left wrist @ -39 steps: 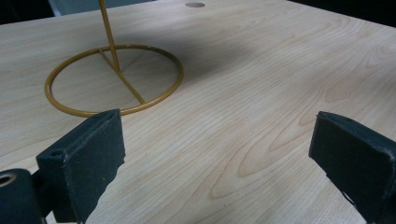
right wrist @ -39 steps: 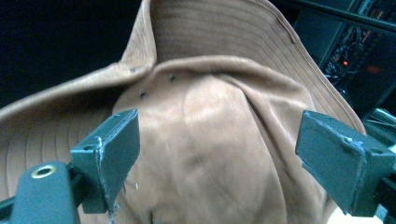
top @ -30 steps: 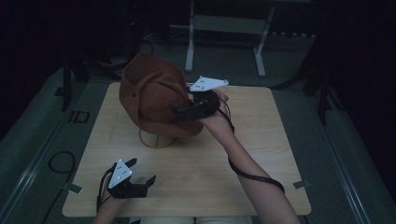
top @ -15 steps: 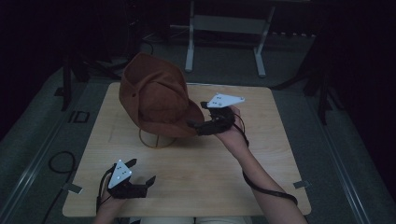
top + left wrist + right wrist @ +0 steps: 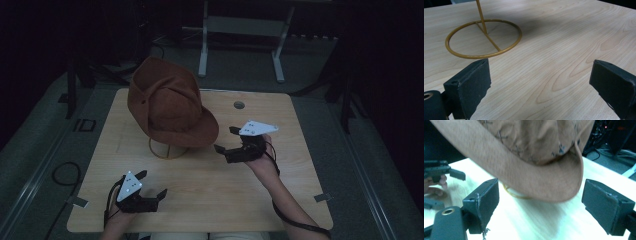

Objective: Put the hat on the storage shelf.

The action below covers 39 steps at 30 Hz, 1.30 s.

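The brown hat (image 5: 170, 102) sits on a gold wire stand (image 5: 167, 149) toward the far left of the worktop (image 5: 280, 200), and its wide brim overhangs the stand on every side, so the way to the stand's post from above is blocked. Under the brim there is a low gap over the wood; the stand's ring base (image 5: 483, 38) lies flat there, with bare wood all around it. The right gripper (image 5: 226, 140) hangs just beside the brim's near right edge, jaws wide apart, nothing between them. The left gripper (image 5: 152, 185) sits near the front edge with open wood between it and the ring. The worktop's right half is bare.
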Each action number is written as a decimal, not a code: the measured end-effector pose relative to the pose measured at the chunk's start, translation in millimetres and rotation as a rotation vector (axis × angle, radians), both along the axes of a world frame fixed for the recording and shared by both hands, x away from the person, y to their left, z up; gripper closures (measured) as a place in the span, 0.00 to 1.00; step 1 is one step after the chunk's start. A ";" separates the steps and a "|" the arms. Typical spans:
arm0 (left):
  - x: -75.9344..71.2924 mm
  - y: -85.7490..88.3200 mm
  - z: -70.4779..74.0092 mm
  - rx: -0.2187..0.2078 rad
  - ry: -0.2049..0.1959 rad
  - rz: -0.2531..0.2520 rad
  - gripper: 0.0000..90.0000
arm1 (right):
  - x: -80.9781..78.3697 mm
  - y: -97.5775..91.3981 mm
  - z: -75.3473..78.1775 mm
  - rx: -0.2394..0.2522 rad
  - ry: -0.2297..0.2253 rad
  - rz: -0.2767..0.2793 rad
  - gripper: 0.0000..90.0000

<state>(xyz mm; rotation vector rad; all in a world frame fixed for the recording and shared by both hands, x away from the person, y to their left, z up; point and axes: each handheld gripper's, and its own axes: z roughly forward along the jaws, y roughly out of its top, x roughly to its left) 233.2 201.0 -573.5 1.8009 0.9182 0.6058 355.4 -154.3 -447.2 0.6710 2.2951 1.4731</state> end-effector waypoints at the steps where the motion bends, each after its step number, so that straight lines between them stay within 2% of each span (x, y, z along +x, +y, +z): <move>1: 0.0 0.0 0.1 0.001 0.000 -0.001 0.05 | -1.0 -2.8 -3.8 0.001 0.010 0.002 0.16; 6: 0.2 -0.1 -0.7 0.000 0.003 -0.002 0.05 | -7.9 -19.6 -24.9 0.026 0.032 -0.020 0.16; 15: 0.3 -0.3 -0.7 -0.003 0.007 -0.003 0.05 | -17.3 -48.0 -62.7 0.038 0.084 -0.067 0.16; 20: 0.2 -0.5 -0.8 -0.001 0.008 -0.003 0.05 | -21.6 -56.8 -81.2 -0.005 0.083 -0.062 0.16; 22: -0.2 -0.2 -0.6 -0.004 0.007 -0.001 0.05 | -23.4 -59.6 -85.9 -0.027 0.085 -0.060 0.16; 31: -0.2 0.7 -1.0 -0.008 0.010 -0.001 0.05 | -39.4 -82.2 -103.7 -0.019 0.133 -0.081 0.15; 39: -0.7 0.3 -0.7 -0.006 0.006 -0.004 0.05 | -53.1 -105.5 -110.3 -0.016 0.118 -0.123 0.15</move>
